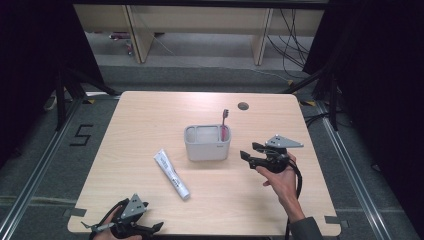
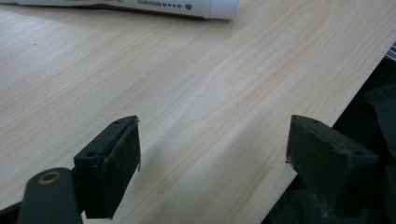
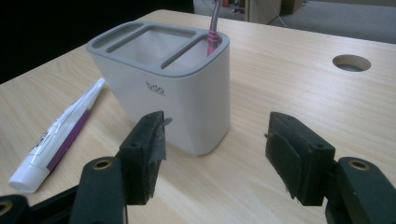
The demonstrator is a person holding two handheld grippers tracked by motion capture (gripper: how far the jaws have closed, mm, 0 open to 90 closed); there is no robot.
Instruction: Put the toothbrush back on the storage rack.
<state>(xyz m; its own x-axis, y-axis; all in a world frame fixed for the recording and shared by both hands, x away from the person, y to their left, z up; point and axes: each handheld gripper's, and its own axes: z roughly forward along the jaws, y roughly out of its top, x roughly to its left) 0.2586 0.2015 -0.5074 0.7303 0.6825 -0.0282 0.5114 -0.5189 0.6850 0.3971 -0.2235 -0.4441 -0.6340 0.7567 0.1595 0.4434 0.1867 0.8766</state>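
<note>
Near the middle of the pale wood-grain bench (image 1: 150, 120) stood the white plastic toothbrush holder with the grey divided rim (image 1: 207, 143), and just beside its right end hovered the right tool (image 1: 250, 151), jaws standing wide and empty, nothing between the pads. In the right gripper view that holder (image 3: 163, 98) sat right ahead of the jaws, close but apart from them. A pink slender toothbrush (image 1: 224, 125) stood near upright in the holder's right-hand compartment, head up, its long axis near vertical and leaning a touch. The holder's own long axis ran left to right across the bench, mouth facing up. My read: a light, hollow, rigid tub with smooth glossy walls, so likely slippery under the pads, and easy to tip with the brush riding high; the better hold looked to be across the short width at an end wall, or over the rim. To the holder's front left lay the white toothpaste tube with dark printed label (image 1: 171, 174), flat on the bench, well apart from both tools, its long axis on a diagonal, cap end toward the person and to the right, crimped end away to the left. Soft and squashy, I would judge, best pinched across the middle. Down at the near edge the left tool (image 1: 122, 229) rested low, jaws spread wide over bare wood, holding nothing.
</note>
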